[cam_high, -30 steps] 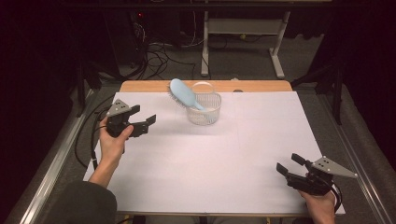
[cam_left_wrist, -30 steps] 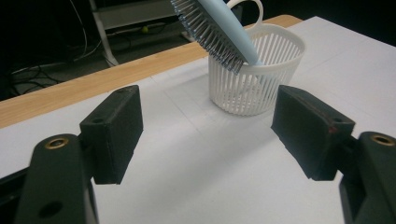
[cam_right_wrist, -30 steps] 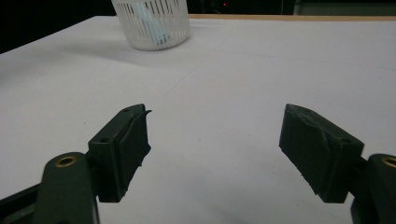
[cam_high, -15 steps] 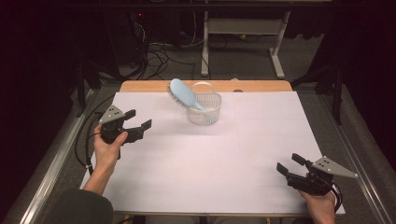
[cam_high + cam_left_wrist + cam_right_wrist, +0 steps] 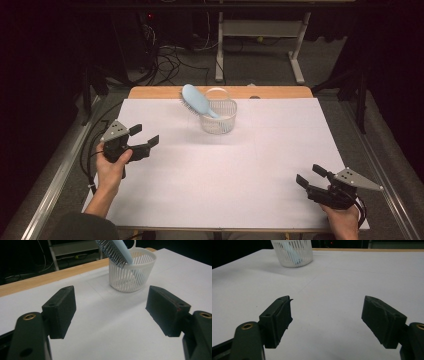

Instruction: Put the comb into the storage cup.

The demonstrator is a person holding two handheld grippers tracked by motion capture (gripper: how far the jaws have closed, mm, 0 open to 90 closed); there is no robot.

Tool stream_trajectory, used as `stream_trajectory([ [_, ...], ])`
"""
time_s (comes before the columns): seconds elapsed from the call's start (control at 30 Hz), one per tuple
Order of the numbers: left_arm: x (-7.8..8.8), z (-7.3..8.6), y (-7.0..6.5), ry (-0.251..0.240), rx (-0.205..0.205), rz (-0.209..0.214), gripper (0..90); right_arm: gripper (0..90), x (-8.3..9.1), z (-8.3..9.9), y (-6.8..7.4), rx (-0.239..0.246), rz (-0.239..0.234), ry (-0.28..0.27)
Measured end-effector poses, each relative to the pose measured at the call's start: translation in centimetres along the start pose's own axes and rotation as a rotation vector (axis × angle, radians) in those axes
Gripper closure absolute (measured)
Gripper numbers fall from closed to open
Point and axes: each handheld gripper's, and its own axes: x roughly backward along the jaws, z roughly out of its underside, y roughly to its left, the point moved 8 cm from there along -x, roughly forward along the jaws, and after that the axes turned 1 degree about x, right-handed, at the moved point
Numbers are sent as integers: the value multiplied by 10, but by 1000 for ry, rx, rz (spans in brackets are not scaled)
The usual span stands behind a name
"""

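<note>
Backing off: left hand-held gripper has pulled nearer and left, released, empty. Hairbrush stands in the basket — placement looks done. Right hand-held gripper released, idle.

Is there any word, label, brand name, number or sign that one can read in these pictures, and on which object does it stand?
None: no readable text shows in any view.
Hairbrush: plain light blue, no brand visible.
Basket: plain white slats, no label.
White table cover: blank, faint fold lines only.
Left tool and right tool: plain black, no markings legible.
</note>
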Motion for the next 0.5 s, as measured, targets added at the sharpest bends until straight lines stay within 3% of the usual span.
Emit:
stream_trajectory([
  [0.5,11,12,4,-12,28,-2,249,243,0,0,0,-2,1,-2],
])
